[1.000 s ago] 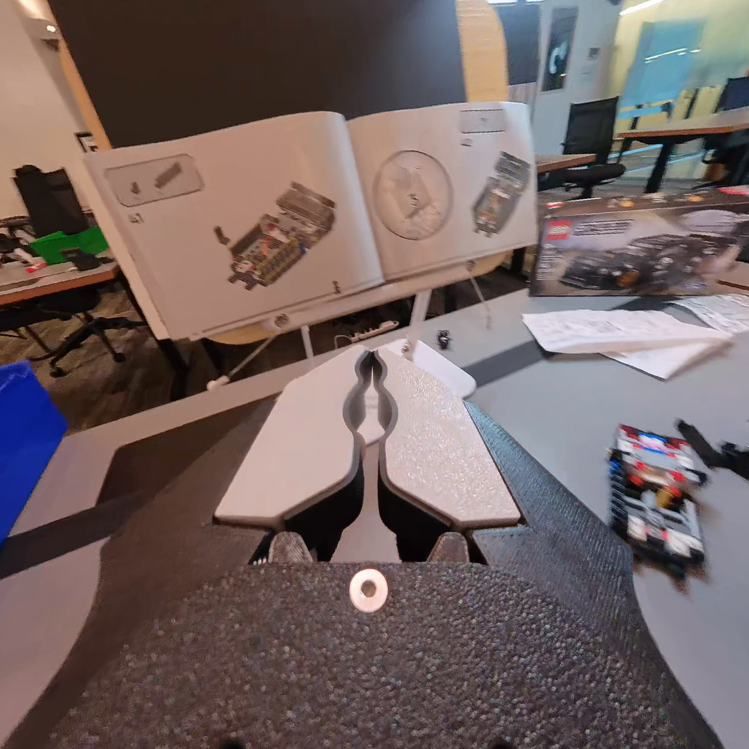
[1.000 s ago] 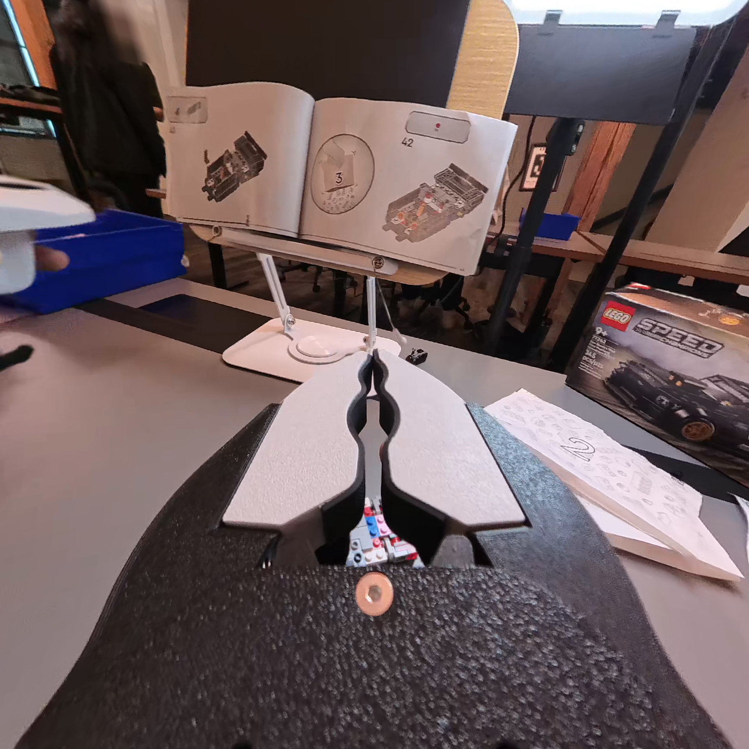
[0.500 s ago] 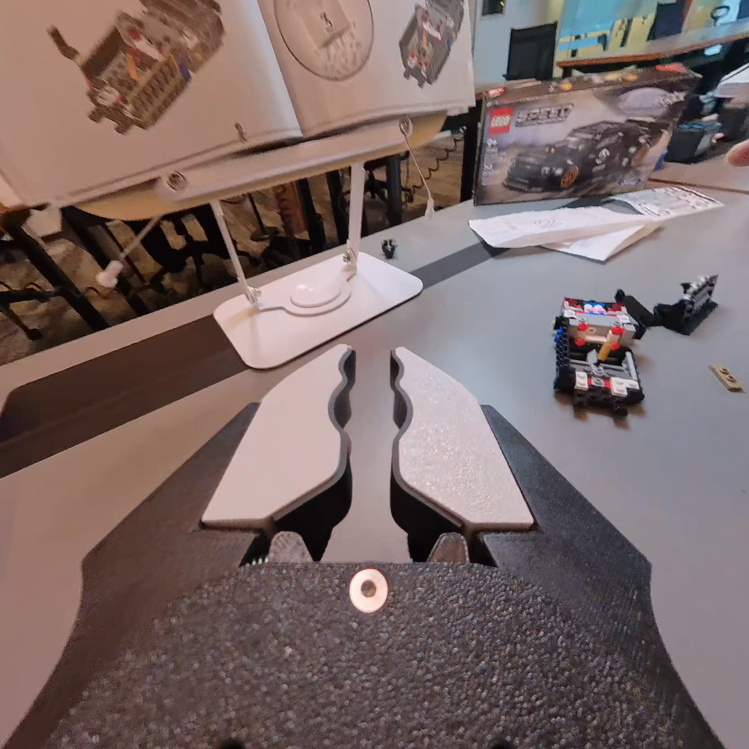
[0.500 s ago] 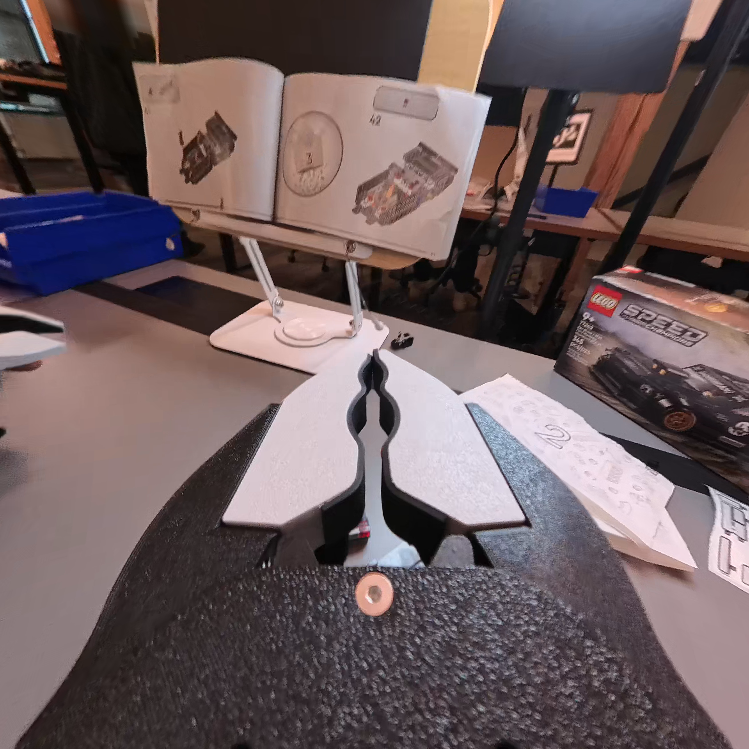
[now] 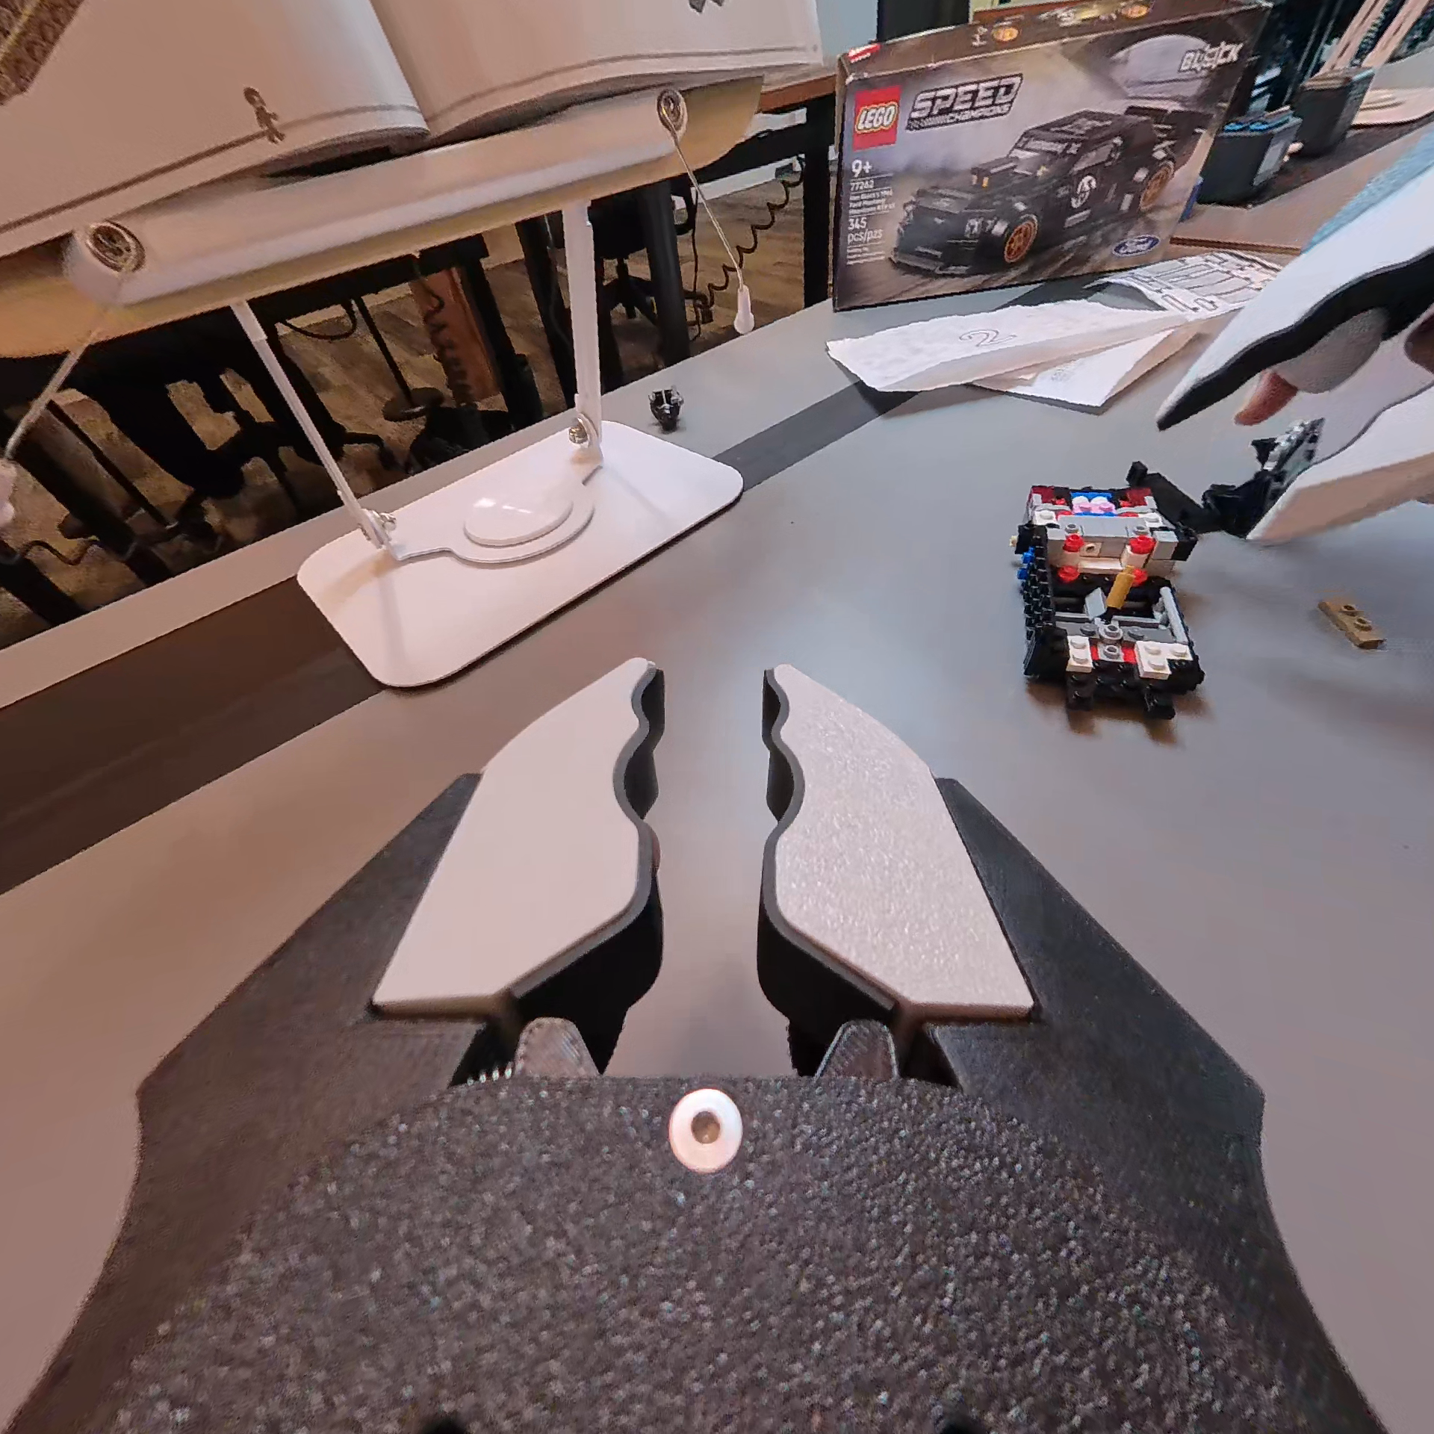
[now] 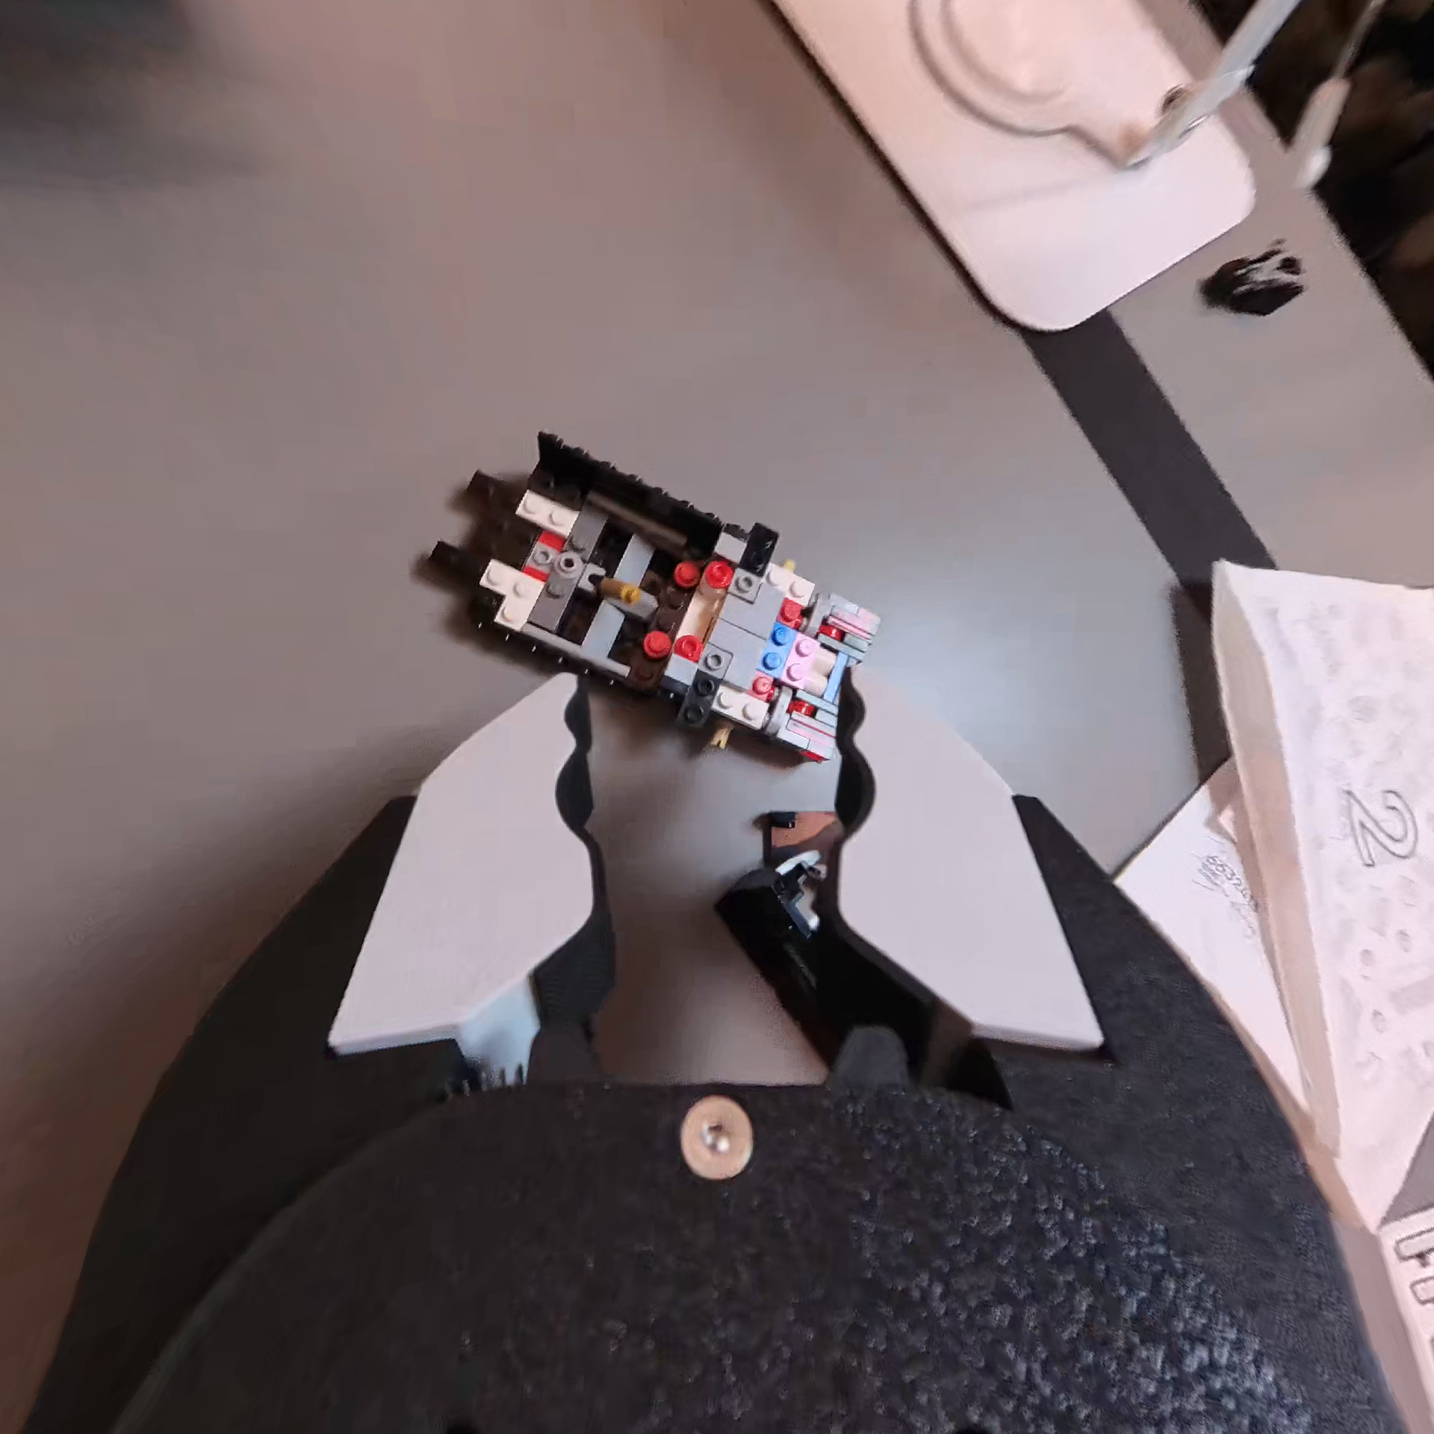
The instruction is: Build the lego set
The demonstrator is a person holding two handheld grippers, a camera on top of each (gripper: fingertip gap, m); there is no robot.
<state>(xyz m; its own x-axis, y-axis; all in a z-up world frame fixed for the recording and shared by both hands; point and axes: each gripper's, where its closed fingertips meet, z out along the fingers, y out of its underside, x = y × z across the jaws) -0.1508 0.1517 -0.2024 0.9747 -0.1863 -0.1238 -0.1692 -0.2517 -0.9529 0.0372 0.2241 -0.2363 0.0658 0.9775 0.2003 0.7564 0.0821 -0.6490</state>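
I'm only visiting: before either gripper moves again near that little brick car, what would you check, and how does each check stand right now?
1. Right gripper open: ok.
2. Left gripper open, empty: ok.
3. Brick car flat on the grey table: ok.
4. Car centred between the right fingers: not ok, it lies just beyond the tips, skewed.
5. Small black piece clear of the right gripper: cannot tell, it sits against one finger.
6. White stand base clear of the left gripper: ok.

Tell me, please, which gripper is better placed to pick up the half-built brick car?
Right, probably. The right gripper hangs just above the brick car with its jaws wide open, tips at its near edge. The left gripper, also open, points at the table, the car off to its right.
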